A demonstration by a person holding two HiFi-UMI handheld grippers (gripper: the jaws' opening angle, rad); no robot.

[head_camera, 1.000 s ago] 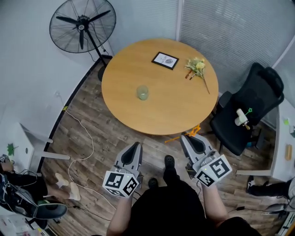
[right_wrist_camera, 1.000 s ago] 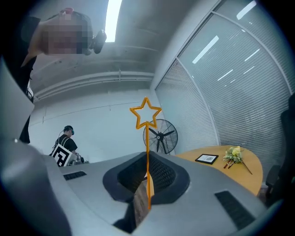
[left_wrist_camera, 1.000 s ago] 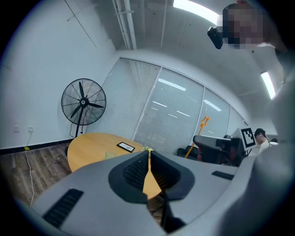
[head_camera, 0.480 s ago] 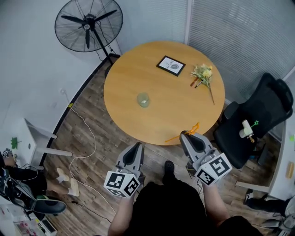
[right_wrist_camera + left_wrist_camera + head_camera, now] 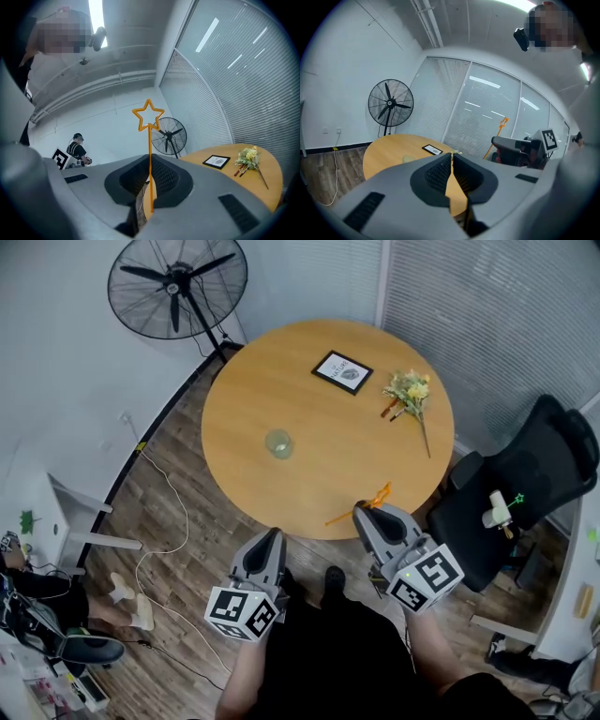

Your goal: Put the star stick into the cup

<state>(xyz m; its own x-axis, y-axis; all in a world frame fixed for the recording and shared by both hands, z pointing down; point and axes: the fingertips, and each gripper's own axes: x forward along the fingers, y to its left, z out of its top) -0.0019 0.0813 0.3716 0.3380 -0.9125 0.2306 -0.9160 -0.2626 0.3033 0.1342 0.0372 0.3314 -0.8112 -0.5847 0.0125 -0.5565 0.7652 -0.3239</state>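
A person stands at the near edge of a round wooden desk, a gripper in each hand. The right gripper has its fingers clenched on the orange star stick. They grasp the thin shaft low down, so the outlined star rises above them in the right gripper view. Seen from the head view, the stick crosses the desk's near-right edge with its star end over the wood.

The left gripper hangs just off the near edge, its fingers pressed together with nothing between them. The cup, a pale green glass, stands upright in from the near-left edge, well apart from the stick.

A black-framed picture lies toward the far edge, and a bunch of yellow flowers rests near the right edge. A standing fan is beyond the far-left edge, and a black office chair sits off to the right.
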